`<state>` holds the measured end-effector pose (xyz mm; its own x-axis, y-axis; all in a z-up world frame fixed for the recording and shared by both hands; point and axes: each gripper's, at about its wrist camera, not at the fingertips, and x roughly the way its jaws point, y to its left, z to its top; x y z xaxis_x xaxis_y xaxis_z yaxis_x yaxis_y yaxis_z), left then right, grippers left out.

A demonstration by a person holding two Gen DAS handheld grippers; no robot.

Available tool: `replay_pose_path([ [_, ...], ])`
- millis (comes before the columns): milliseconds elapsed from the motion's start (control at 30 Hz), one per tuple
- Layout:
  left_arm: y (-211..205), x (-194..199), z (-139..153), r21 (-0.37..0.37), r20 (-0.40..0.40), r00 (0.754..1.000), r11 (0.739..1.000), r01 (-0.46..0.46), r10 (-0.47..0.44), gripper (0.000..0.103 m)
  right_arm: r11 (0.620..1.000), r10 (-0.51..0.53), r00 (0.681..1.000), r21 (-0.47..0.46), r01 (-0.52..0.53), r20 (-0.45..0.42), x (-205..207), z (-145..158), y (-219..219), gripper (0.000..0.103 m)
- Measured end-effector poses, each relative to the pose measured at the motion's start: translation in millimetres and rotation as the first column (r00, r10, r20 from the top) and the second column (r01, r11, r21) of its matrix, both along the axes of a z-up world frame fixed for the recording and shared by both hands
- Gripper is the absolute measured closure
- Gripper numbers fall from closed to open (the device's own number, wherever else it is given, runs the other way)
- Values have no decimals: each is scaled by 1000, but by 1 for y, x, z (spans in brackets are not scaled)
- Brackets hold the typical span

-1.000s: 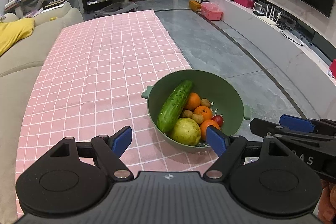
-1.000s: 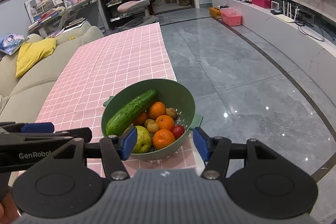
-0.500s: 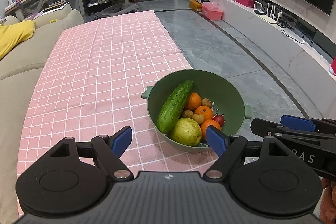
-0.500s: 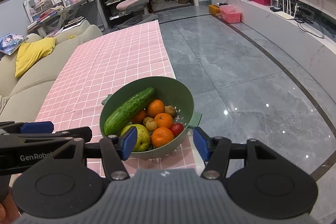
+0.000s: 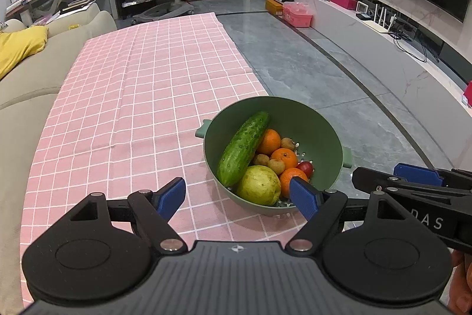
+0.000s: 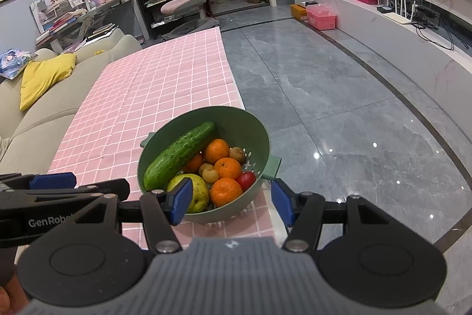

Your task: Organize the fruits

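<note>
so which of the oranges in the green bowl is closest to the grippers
The orange at the near rim of the green bowl, between the yellow-green pear and the small red fruit. The other oranges lie deeper in, toward the cucumber.

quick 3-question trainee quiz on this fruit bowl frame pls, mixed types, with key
1. True or false: the cucumber lies inside the green colander.
2. The left hand-held gripper is: A) open, B) shut on a fruit.
3. Fill in: the colander sits on a pink checked ____.

Key: 1 true; 2 A; 3 tablecloth.
</note>
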<state>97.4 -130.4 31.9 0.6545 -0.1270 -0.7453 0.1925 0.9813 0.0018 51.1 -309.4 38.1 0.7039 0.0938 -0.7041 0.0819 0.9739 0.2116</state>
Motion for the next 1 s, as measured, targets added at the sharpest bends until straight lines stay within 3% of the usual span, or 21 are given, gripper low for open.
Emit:
replay_pose_path([
  [1000, -4, 6, -2, -2, 6, 1000, 1000, 23, -23, 9, 1000, -14, 1000, 17, 14, -4, 2, -4, -5, 46],
])
